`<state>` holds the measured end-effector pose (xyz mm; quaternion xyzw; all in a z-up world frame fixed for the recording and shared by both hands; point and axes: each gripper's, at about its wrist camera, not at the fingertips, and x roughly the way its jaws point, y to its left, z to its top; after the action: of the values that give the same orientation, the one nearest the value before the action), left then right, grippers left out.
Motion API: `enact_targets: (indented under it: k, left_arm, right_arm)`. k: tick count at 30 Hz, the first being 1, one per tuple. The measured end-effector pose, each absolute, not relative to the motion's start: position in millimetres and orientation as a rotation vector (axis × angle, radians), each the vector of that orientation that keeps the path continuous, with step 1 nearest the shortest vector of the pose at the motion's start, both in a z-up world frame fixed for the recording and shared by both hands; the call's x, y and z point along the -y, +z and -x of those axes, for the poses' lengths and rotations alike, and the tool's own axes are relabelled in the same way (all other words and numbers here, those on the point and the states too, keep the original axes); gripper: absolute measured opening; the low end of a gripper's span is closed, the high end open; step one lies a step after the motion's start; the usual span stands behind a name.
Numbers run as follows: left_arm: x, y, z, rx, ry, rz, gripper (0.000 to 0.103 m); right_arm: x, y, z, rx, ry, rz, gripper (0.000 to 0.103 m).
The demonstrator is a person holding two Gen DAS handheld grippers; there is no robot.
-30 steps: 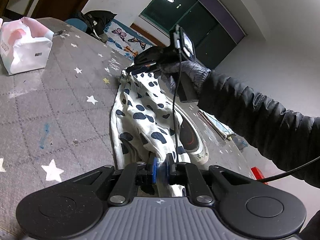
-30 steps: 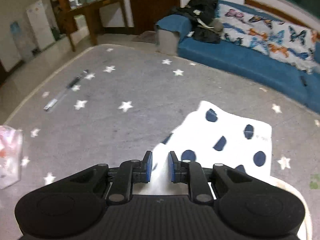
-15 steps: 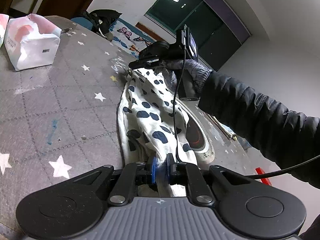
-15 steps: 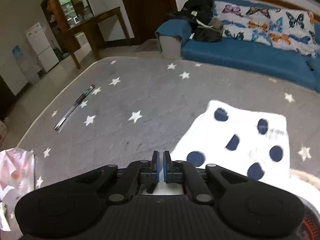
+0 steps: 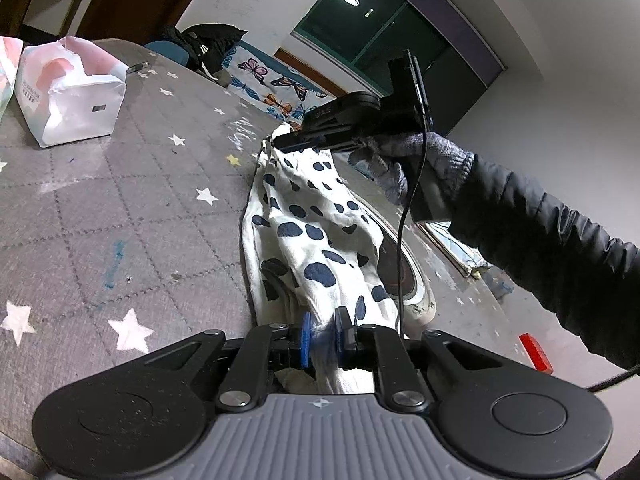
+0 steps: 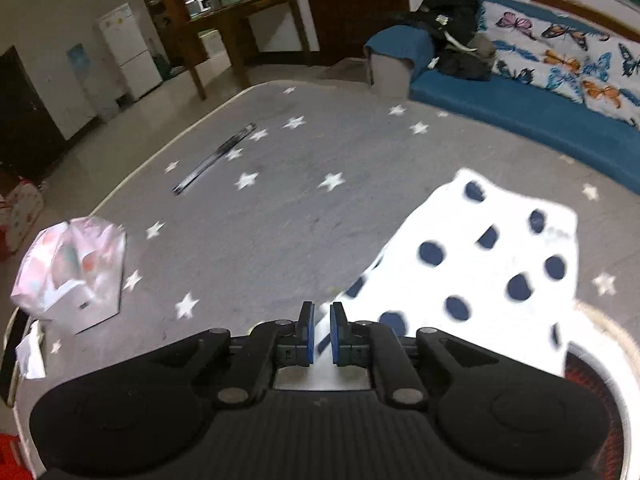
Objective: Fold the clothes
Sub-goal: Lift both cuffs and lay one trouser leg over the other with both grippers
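A white garment with dark blue spots (image 5: 308,236) hangs stretched between both grippers above the grey star-patterned table (image 5: 120,208). My left gripper (image 5: 322,336) is shut on its near end. In the left wrist view the right gripper (image 5: 280,142), held by a gloved hand, pinches the far end. In the right wrist view my right gripper (image 6: 320,330) is shut on the garment's edge, and the spotted cloth (image 6: 492,264) drapes to the right below it.
A white and pink paper bag (image 5: 72,92) stands at the table's left, also in the right wrist view (image 6: 68,272). A pen (image 6: 214,158) lies farther back. A round woven mat (image 5: 404,276) lies under the garment. A blue butterfly sofa (image 6: 540,92) is beyond the table.
Both grippers have lifted the garment higher off the table. The right gripper closed on the cloth edge a second ago and rose, so the paper bag came into its view.
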<state>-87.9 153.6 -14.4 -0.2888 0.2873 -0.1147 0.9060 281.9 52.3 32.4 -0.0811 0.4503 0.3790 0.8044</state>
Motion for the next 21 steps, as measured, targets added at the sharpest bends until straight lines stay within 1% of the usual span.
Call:
enact_targets:
  k: [12, 16, 21]
  left_arm:
    - [-155.1, -18.1, 86.3, -0.601, -0.229, 0.6, 0.014]
    - [-156.1, -18.8, 86.2, -0.605, -0.225, 0.603, 0.014]
    - [-156.6, -20.9, 85.7, -0.61, -0.22, 0.604, 0.014]
  right_arm:
    - [-43.4, 14.9, -282.5, -1.027, 0.775, 0.146, 0.008]
    - [-46.7, 24.3, -278.4, -0.974, 0.779, 0.147, 0.009]
    - [-58.2, 25.6, -276.2, -0.979, 0.795, 0.177, 0.009]
